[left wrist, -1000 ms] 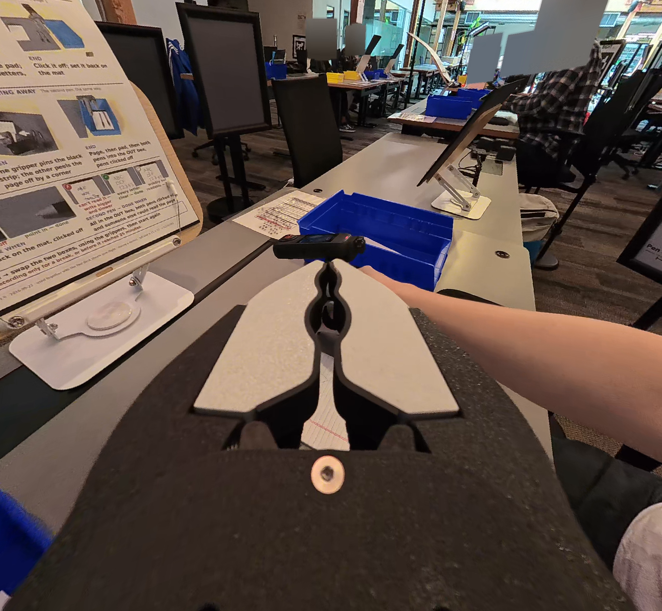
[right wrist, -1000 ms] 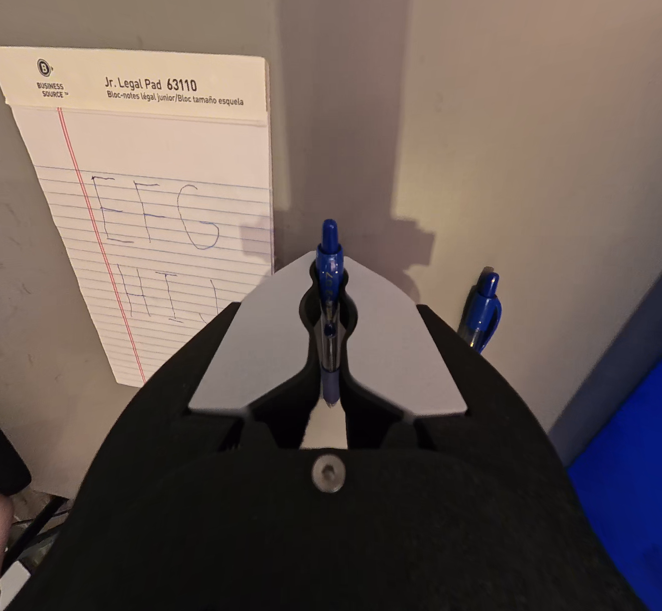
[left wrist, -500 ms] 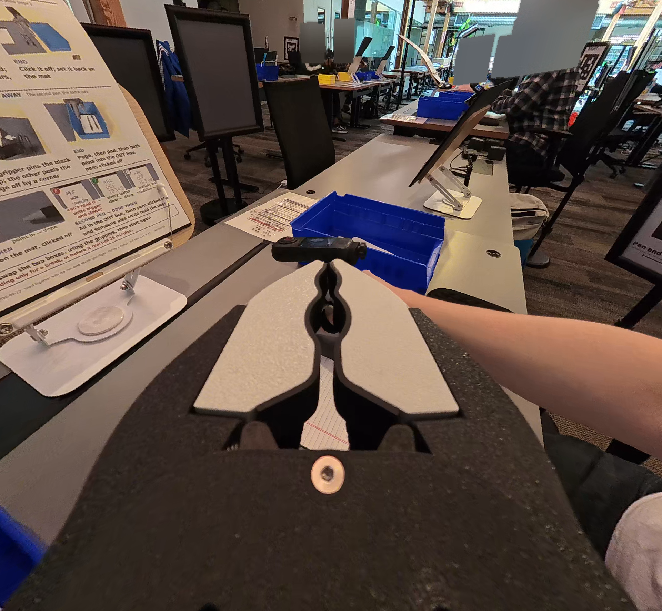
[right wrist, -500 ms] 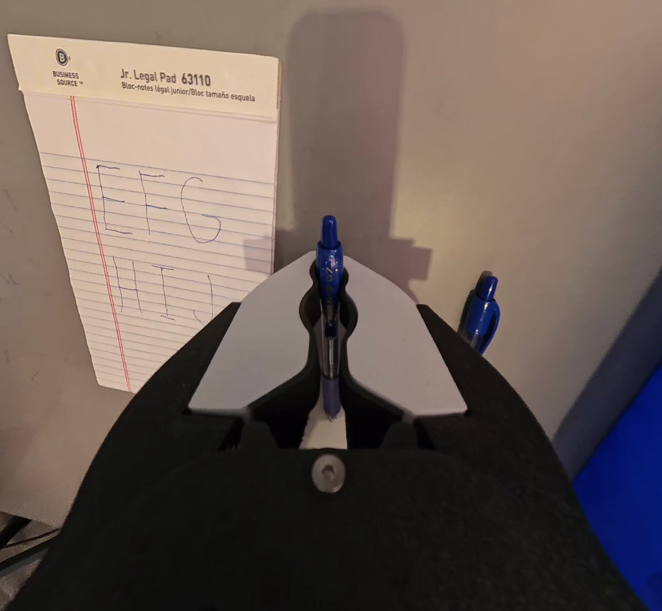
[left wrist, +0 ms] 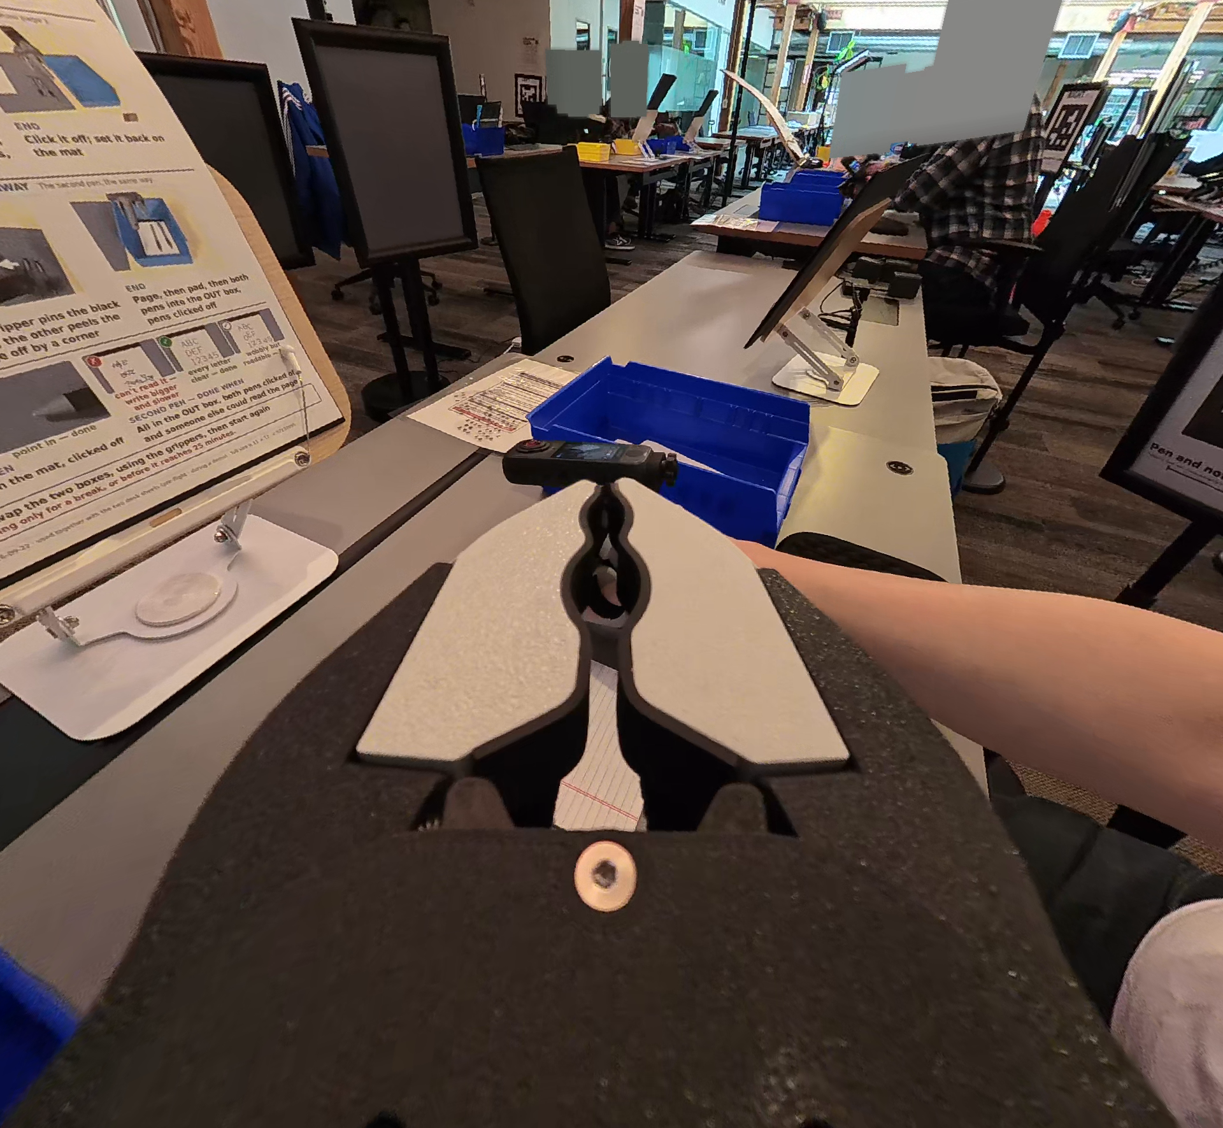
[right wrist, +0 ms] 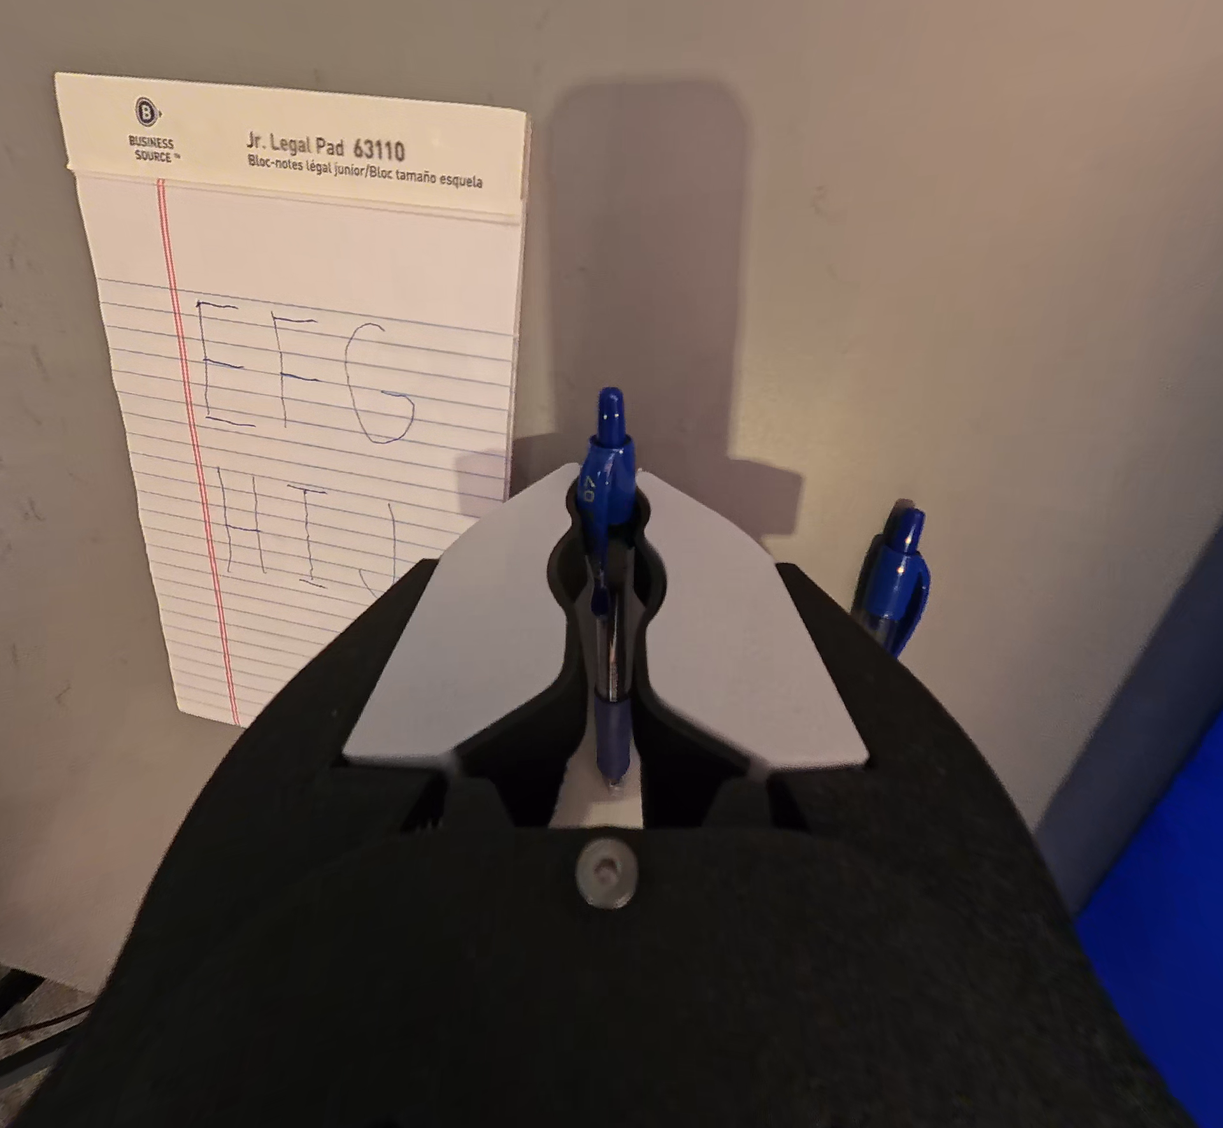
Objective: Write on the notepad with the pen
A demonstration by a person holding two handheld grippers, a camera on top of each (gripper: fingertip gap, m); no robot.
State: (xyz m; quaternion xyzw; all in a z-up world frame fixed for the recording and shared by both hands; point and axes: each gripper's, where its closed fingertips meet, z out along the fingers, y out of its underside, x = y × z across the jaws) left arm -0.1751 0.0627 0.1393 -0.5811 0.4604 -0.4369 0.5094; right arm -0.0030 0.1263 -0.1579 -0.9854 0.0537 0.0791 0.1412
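Observation:
My right gripper (right wrist: 609,477) is shut on a blue pen (right wrist: 610,653), held along the fingers with the clicker end forward and the tip toward the camera, above the grey mat. The white lined notepad (right wrist: 317,276) lies flat to its left, with two rows of blue handwriting. My left gripper (left wrist: 605,491) is shut and empty-looking, hovering low over the notepad's lined page (left wrist: 599,765), which shows through the gap. Whether it touches the pad is hidden. Beyond it sits the right gripper's black camera (left wrist: 589,462).
A second blue pen (right wrist: 893,580) lies on the mat to the right, next to a blue bin (right wrist: 1165,898). In the left wrist view a blue bin (left wrist: 681,428), an instruction board on a stand (left wrist: 132,315) and a person's forearm (left wrist: 993,646) are close by. The grippers' ends are close to 35 cm from one another.
The right gripper with the pen has shifted slightly left, so the notepad sits further right in its view. The left gripper has stayed shut and barely moved.

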